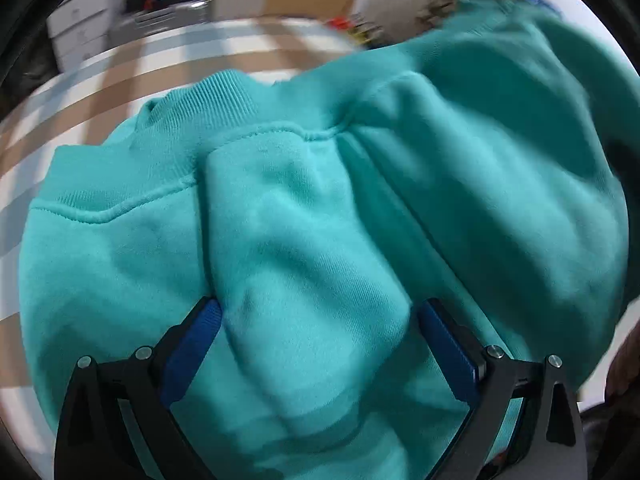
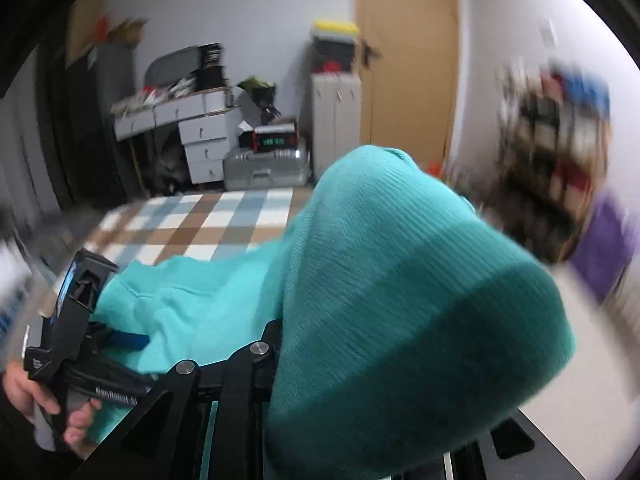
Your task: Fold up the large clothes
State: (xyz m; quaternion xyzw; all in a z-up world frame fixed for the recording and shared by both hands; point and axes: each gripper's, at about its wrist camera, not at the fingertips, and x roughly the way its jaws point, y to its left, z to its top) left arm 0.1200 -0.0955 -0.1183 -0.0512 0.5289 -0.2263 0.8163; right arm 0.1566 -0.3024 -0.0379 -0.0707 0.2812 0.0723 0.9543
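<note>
While the teal sweatshirt (image 1: 320, 208) sprawls across the checked bench (image 2: 208, 224), its ribbed collar toward the far edge, the left hand-held gripper (image 1: 320, 340) hangs right over it, blue fingers (image 1: 192, 344) spread around a raised fold. The right hand-held gripper (image 2: 276, 364) pinches a ribbed edge, lifted nearer the right side. Cluttered room, wooden door (image 2: 404, 60) behind.

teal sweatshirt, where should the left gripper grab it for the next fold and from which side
Probably the raised ridge of fabric running down the teal sweatshirt, between the open fingers of the left gripper. Come from above along the ridge: it stands proud of the flatter cloth, so the pads can close from either side. The ribbed collar lies flat and further off. The right gripper already has ribbed fabric draped over it.
</note>
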